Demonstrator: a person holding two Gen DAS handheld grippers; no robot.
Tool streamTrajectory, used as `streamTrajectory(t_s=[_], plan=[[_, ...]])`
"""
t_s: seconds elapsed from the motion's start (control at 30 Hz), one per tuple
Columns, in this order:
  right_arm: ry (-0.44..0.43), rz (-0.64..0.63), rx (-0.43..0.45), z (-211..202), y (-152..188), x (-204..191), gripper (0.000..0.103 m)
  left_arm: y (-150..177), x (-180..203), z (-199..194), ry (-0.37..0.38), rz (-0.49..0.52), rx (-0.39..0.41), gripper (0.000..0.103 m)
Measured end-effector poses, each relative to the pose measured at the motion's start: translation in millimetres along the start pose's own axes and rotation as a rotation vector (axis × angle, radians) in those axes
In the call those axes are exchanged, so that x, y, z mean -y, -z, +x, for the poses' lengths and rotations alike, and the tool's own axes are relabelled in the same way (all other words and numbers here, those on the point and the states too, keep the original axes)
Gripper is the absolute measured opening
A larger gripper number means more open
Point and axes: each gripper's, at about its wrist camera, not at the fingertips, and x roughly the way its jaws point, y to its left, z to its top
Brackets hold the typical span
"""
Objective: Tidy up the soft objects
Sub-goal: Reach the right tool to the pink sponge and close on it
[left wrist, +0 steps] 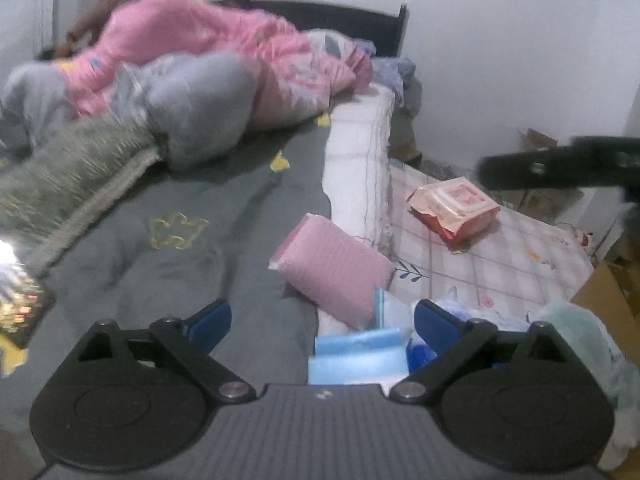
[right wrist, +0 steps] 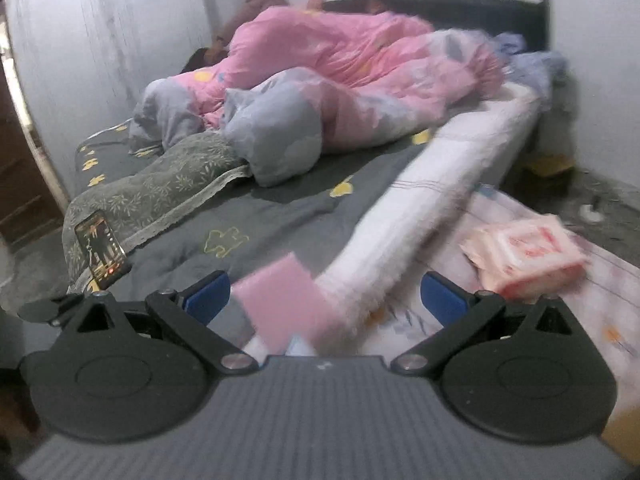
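Bed: grey sheet with yellow shapes is filling the left half of both views; white mattress edge is running from 6 toward 1 o'clock.
Quilt: pink quilt is lying bunched at 12 o'clock against a dark headboard; a grey pillow is sitting just in front of it.
Cushion: green leaf-print cushion is lying at 9 o'clock, a lit phone leaning on its near end.
Pink pack: soft pink pack is resting at the bed's near corner, tilted against the mattress edge, just ahead of both grippers; it is blurred in the right wrist view.
Blue packs: light blue packs are lying at 6 o'clock in the left wrist view, just below the pink pack.
Red pack: red and white pack is lying at 3 o'clock on a checked cloth beside the bed, well apart from the pink pack.
Left gripper: jaws are standing wide, released, nothing pressed by the blue pads; the blue packs are showing between them.
Right gripper: jaws are standing wide, released, gripping nothing; the pink pack is showing between the pads, untouched.
Box: brown cardboard box is sitting at 4 o'clock by the cloth.
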Motion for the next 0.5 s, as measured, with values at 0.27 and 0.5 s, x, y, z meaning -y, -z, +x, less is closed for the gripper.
streamTrajectory(t_s=[0.27, 0.5], plan=[[-0.178, 0.072, -0.199, 125.2, -0.4, 36.8, 0.065, -20.4, -13.9, 73.5, 0.081, -0.047, -0.149, 0.069], [-0.276, 0.138, -0.278, 168.0, 20.6, 44.6, 0.053, -17.1, -16.8, 102.4, 0.108, -0.075, -0.225, 0.065]])
